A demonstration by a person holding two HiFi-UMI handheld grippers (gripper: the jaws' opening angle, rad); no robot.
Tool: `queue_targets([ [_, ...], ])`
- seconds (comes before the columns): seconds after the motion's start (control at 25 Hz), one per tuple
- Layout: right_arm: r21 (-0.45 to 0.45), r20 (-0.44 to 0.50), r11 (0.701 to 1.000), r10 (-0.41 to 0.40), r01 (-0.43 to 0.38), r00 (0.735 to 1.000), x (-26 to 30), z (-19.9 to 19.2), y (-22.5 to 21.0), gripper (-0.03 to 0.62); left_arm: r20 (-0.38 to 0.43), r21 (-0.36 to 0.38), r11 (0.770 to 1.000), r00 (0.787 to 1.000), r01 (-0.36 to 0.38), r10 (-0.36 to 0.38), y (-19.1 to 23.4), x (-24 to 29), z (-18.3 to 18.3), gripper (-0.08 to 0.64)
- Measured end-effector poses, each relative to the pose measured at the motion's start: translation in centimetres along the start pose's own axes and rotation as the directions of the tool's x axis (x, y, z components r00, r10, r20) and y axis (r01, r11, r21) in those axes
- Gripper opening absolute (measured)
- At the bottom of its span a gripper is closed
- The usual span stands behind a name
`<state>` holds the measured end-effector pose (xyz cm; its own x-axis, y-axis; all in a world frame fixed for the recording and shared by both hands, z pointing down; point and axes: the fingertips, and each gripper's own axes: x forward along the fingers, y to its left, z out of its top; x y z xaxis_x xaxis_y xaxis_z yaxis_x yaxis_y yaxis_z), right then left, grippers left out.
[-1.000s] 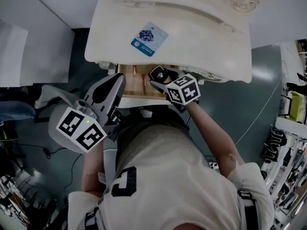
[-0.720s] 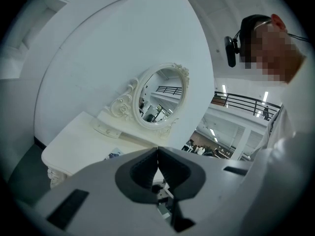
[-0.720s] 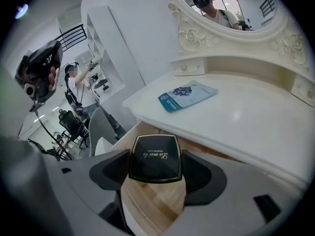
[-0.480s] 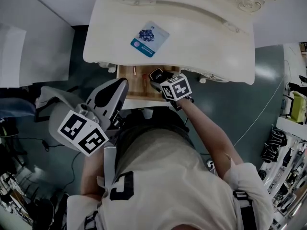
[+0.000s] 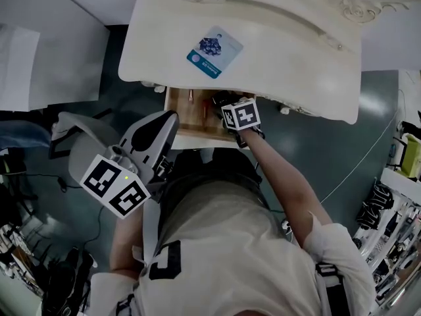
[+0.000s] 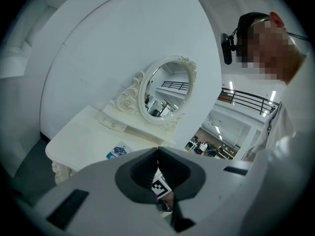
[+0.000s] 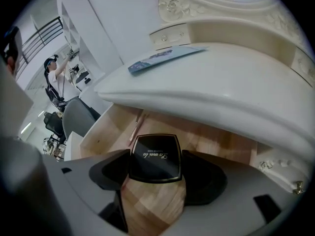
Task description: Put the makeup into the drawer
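A black square makeup compact [image 7: 154, 155] with gold lettering is held flat between the jaws of my right gripper [image 7: 155, 170], just above the wooden floor of the open drawer [image 7: 206, 140]. In the head view the right gripper [image 5: 227, 104] reaches into that drawer [image 5: 187, 114] under the white dressing table's [image 5: 283, 51] front edge. A thin pencil-like stick [image 7: 136, 125] lies in the drawer's left part. My left gripper [image 5: 168, 118] hangs shut and empty in front of the drawer's left side; its own view shows its fingertips [image 6: 157, 150] meeting.
A blue-and-white card [image 5: 214, 51] lies on the tabletop, and an oval mirror [image 6: 165, 93] stands at the back. The tabletop's edge [image 7: 206, 109] overhangs the drawer. A grey chair [image 5: 72, 133] is to my left and a cable [image 5: 365, 157] trails on the floor at right.
My right gripper has moved forward and down into the drawer with the compact in it. The left gripper has stayed about where it was.
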<state>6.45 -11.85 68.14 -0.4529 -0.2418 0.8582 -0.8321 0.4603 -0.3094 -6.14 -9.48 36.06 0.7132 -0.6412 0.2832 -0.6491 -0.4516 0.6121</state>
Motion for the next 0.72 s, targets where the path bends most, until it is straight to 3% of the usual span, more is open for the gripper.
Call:
queue_targets([
  [0.24,0.064,-0.038,0.997,-0.036,0.039,0.999,2.0,-1.1,-0.4,0.333,-0.016,-0.014,0.999,0.999,-0.034,0.034,0.9,-0.5,-0.6,0.058],
  [0.72,0.228,-0.067,0.964,-0.128,0.140,0.990,3.4,-2.7,-2.8,0.333,-0.031,-0.025,0.998,0.998,-0.058,0.057,1.4,-0.9,-1.4,0.058],
])
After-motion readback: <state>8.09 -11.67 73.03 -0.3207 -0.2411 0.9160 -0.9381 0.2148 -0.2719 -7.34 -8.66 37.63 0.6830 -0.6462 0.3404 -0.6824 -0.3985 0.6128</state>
